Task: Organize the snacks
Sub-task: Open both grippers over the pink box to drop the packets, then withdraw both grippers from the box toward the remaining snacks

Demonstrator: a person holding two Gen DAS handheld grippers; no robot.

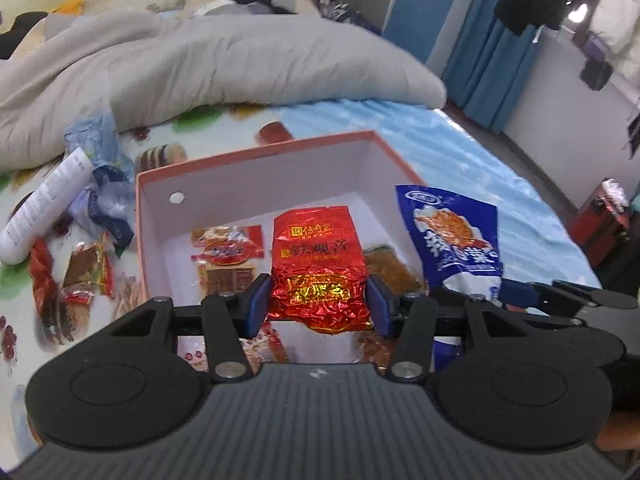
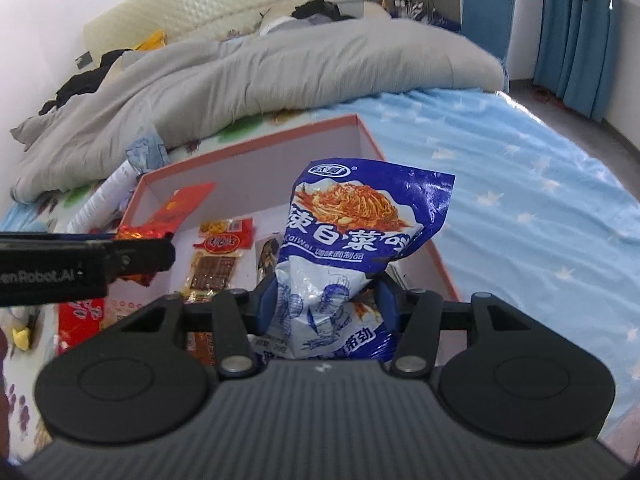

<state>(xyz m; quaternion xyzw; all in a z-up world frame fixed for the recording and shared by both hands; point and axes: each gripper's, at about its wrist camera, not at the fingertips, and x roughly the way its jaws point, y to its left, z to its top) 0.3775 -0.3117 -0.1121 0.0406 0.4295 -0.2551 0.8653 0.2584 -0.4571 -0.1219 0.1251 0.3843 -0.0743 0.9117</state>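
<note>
The left gripper (image 1: 318, 300) has its jaws grasping a crinkled red foil packet (image 1: 318, 268) over the pink-rimmed white cardboard box (image 1: 256, 156); at its three o'clock, the right gripper (image 2: 326, 306) jaws clench a blue-and-white plastic snack bag (image 2: 352, 232).

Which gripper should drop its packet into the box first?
Left, probably. The left gripper holds the red foil packet directly over the box interior. The right gripper holds the blue packet nearer the box's right wall, so it looks less centered.

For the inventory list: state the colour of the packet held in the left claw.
Shiny red foil packet with gold lettering, clearest in the left wrist view.
</note>
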